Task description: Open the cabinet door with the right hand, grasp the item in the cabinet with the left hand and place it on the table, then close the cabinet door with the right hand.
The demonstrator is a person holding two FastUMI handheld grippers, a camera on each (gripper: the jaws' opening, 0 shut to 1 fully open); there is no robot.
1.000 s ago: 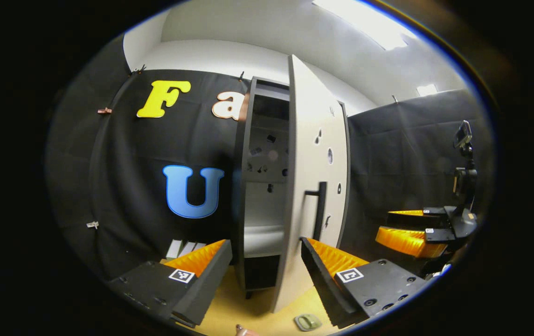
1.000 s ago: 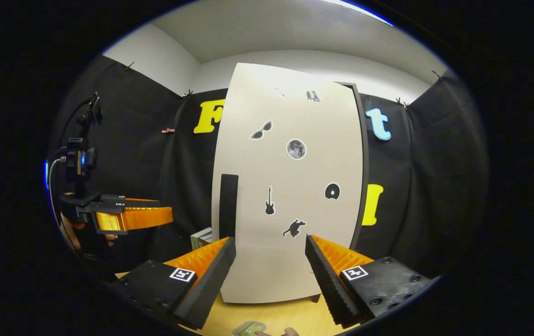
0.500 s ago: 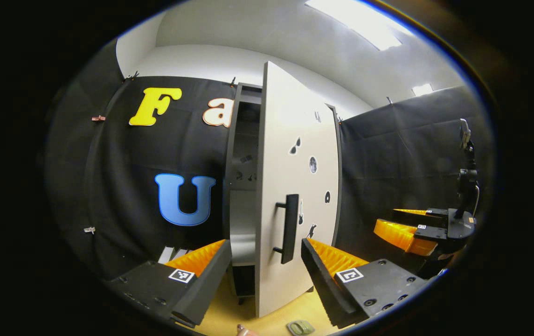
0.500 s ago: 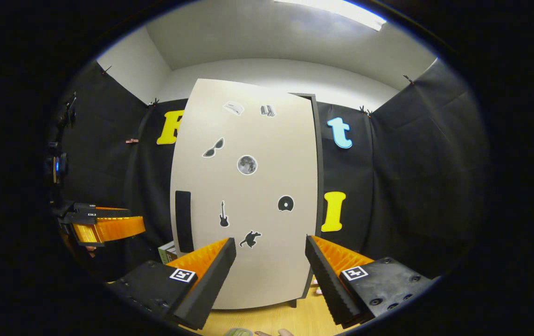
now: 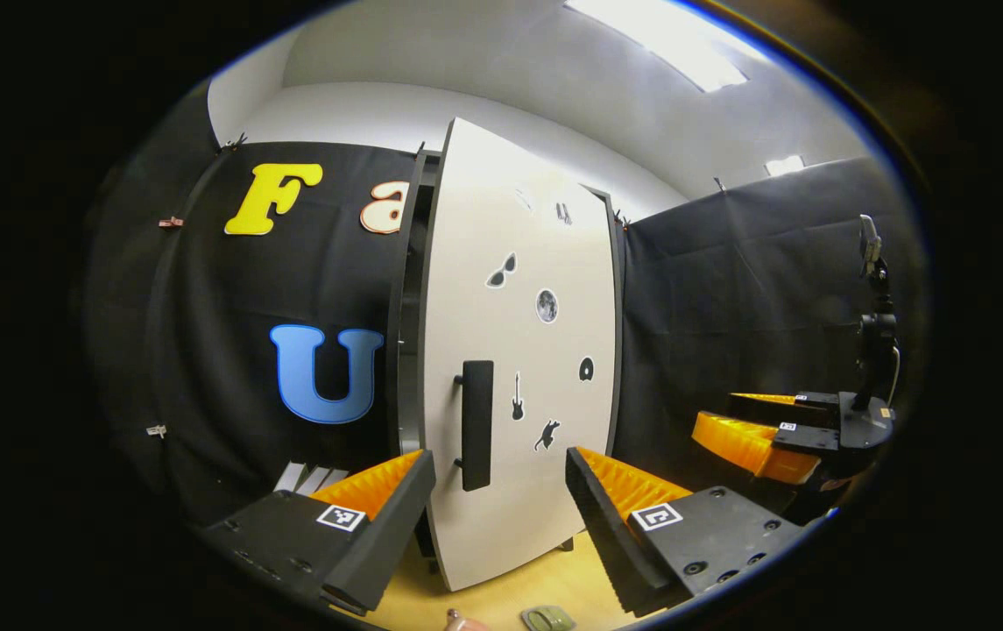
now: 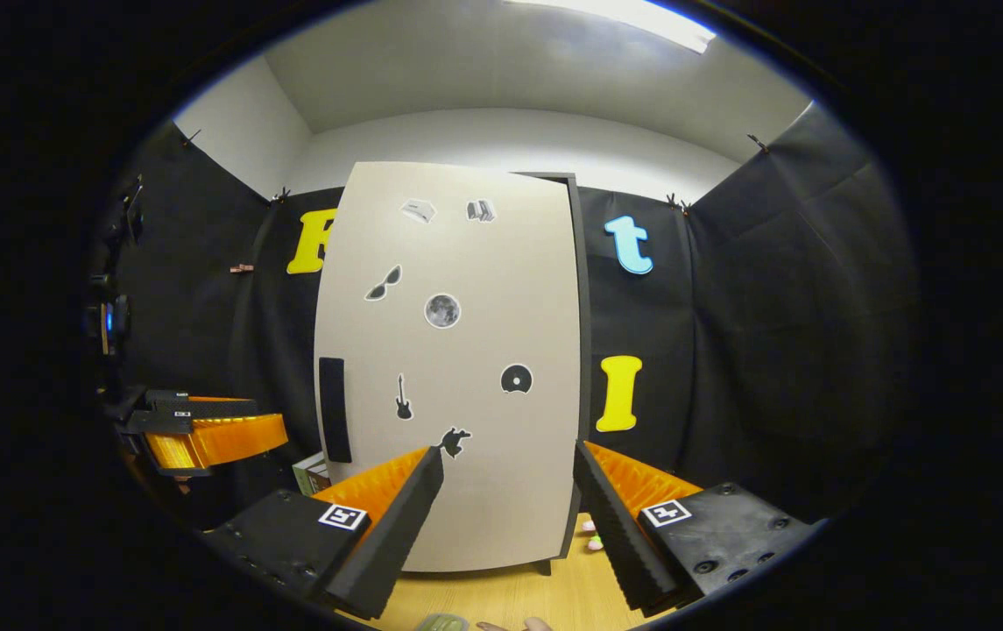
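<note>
Booth surface (image 5: 501,592) carries the item (image 5: 550,619). Door (image 5: 519,350) nearly shut, a gap at its handle (image 5: 476,425) side. My right claw (image 6: 505,517) and left claw (image 5: 497,517) gape wide, empty. Risk: door stays ajar without a push.

The cabinet door (image 5: 519,350) hides the cabinet's inside — just a dark slit shows at its left edge. The small green item (image 5: 551,619) on the table (image 5: 501,596) is cut off — unidentifiable.
</note>
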